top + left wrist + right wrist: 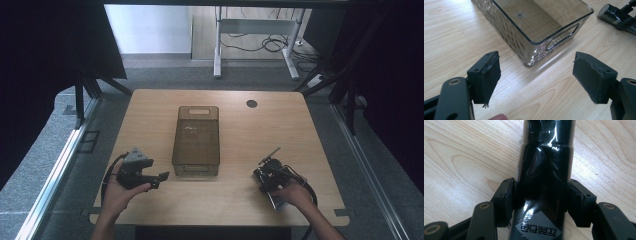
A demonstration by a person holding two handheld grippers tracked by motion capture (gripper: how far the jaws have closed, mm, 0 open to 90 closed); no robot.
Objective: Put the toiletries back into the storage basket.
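Note:
A glossy black wrapped package (pixel 546 157) with a white printed label lies flat on the wooden table (pixel 240 135). My right gripper (pixel 541 202) straddles it, one pad pressed on each side. From above, the right gripper (pixel 267 180) sits at the table's front right, with the package's end (pixel 259 174) sticking out towards the bin. My left gripper (pixel 160 180) hovers at the front left, jaws wide apart and empty. In the left gripper view, the left gripper (pixel 536 77) points at the near corner of a smoky see-through bin (pixel 524 47).
The empty bin (pixel 176 145) stands lengthwise in the middle of the table, a cut-out handle in each end. A round cable hole (pixel 251 103) marks the far right of the tabletop. Beyond the table stand a white desk frame (pixel 217 55) and floor cables.

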